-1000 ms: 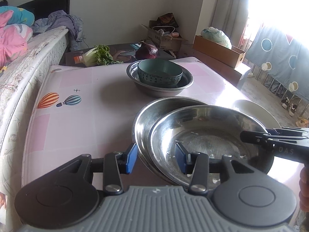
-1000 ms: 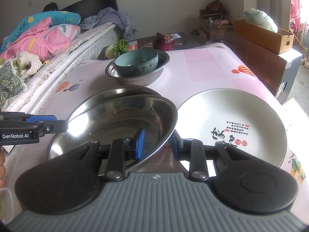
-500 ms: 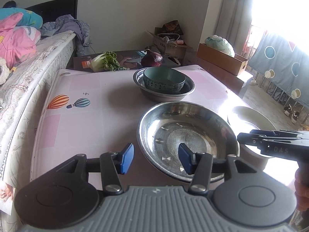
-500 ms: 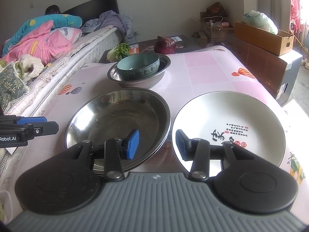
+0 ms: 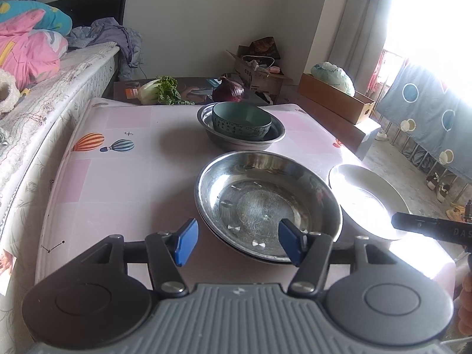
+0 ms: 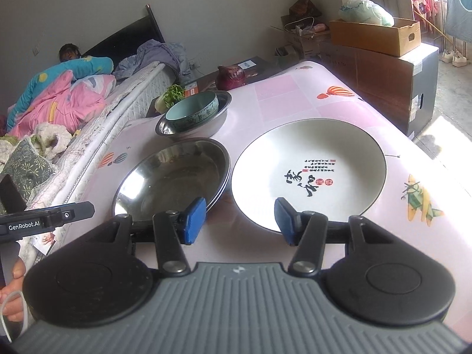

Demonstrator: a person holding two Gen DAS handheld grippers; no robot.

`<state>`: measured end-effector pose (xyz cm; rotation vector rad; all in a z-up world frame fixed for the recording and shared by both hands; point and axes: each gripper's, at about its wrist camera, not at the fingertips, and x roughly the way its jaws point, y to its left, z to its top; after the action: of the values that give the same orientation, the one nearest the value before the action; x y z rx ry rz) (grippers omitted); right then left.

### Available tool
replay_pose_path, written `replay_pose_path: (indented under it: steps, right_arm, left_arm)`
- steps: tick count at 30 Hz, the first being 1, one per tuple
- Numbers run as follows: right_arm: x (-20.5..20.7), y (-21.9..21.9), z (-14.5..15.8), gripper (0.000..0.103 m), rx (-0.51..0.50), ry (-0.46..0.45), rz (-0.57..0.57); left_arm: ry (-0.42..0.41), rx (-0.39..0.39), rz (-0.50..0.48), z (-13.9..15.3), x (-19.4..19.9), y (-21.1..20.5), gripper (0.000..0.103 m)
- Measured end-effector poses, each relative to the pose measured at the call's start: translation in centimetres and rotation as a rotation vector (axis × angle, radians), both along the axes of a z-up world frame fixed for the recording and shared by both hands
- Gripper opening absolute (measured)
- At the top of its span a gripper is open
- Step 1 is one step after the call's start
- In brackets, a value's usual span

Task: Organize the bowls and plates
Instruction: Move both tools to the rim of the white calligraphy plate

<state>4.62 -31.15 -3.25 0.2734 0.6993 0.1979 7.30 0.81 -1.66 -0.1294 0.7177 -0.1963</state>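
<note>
Two steel plates (image 5: 265, 203) lie nested in the middle of the pink table (image 5: 124, 183). To their right sits a white plate with black writing (image 6: 309, 171). Behind them a green bowl (image 5: 240, 121) stands inside a steel basin (image 5: 274, 138). My left gripper (image 5: 237, 242) hovers at the near rim of the steel plates. Its jaws are opening and its pads touch nothing. My right gripper (image 6: 239, 221) points at the gap between the steel plates (image 6: 171, 183) and the white plate. Its jaws are opening too, and nothing is between them.
A bed (image 5: 44, 106) with bedding runs along the table's left side, and a person (image 6: 69, 54) lies at its far end. Leafy greens (image 5: 160, 90) and a purple cabbage (image 5: 230, 91) lie beyond the table. Cardboard boxes (image 6: 374, 32) stand at the right.
The upper steel plate, held by both grippers, has come down into the lower one. Both grippers let go, opened and drew back. The right gripper has swung toward the white plate.
</note>
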Motion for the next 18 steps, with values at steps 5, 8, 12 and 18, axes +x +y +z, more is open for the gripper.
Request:
replay_pose_path:
  steps: [5, 8, 12, 18]
  right_arm:
    - [-3.0, -3.1, 0.2, 0.052, 0.052, -0.012, -0.058]
    - [-5.0, -5.1, -0.2, 0.052, 0.070, -0.016, -0.089]
    - [-7.4, -8.3, -0.6, 0.052, 0.085, -0.021, -0.126]
    - [-8.7, -13.2, -1.5, 0.052, 0.131, -0.022, -0.142]
  left_arm:
    - [0.001, -0.012, -0.035, -0.2, -1.1, -2.1, 0.062]
    - [0.001, -0.007, -0.069, -0.4, -1.9, -4.1, 0.062]
    - [-0.011, 0.005, -0.118, -0.7, -2.6, -7.1, 0.062]
    - [-0.023, -0.018, -0.174, -2.4, -2.6, -11.8, 0.061]
